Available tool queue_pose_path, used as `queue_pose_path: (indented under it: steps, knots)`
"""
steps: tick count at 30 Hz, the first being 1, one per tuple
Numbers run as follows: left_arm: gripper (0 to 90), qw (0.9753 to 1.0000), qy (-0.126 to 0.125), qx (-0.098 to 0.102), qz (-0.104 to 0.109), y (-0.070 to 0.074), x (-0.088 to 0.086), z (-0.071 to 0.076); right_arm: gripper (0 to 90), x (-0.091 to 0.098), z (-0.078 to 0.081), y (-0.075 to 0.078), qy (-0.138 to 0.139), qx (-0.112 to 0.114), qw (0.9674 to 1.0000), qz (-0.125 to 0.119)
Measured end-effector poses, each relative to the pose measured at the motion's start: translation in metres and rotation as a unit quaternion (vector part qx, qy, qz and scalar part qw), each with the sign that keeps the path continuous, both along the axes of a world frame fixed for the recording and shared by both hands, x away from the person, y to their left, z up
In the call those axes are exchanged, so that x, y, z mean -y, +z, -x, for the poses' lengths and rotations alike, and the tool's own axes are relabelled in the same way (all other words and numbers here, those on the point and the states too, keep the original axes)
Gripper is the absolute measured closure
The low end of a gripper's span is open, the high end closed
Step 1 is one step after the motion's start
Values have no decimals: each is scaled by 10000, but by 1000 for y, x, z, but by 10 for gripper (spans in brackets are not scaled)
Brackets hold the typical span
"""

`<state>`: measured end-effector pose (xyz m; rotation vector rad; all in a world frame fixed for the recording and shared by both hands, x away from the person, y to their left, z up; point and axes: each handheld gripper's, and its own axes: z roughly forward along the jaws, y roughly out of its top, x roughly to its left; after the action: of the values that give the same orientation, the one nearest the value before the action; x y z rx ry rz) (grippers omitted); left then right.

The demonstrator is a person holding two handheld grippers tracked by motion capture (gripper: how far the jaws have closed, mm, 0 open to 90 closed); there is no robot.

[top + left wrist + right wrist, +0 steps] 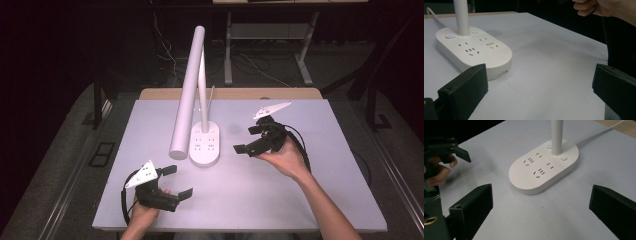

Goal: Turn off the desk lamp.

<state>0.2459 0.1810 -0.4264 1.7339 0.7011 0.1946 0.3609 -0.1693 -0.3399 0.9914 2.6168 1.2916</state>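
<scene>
Two hand-held grippers are recorded at a grey table (pixel 300 200), one on either side of a white desk lamp (pixel 192 90).

Item 1, desk lamp: the oval lamp base (pixel 205 145) is stood flat near the middle of the table, slightly towards the far edge. The long tubular head is folded down over the upright stem, so that its free end hangs just beside the base on the left. A white cable (pixel 599 132) is led off the far side of the table, presumably to a wall socket.

Item 2, left gripper (pixel 176 182): held near the front left edge, jaws spread wide, nothing between them. It is aimed at the base, which is seen apart from the jaws in the left gripper view.

Item 3, right gripper (pixel 249 139): held raised above the table, just to the right of the base, jaws likewise wide apart and empty. The flanking positions are judged to suit an approach to the lamp from both sides.

Markings: no brand name or legible writing is found. Four sets of socket slots (pixel 537 166) and two round buttons (pixel 563 158) are noted on the base; one button beside the stem is faintly lit.
</scene>
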Motion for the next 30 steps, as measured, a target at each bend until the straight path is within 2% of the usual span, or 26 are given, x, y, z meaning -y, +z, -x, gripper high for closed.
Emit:
queue_pose_path:
  steps: [16,30]
  knots:
    - [0,10000,-3,4,30,0,-1,0,51,-23,-29,-3,50,-78,10000,-26]
    - [0,10000,-16,-1,29,0,-2,1,67,-36,-57,-15,-33,-199,9997,-111]
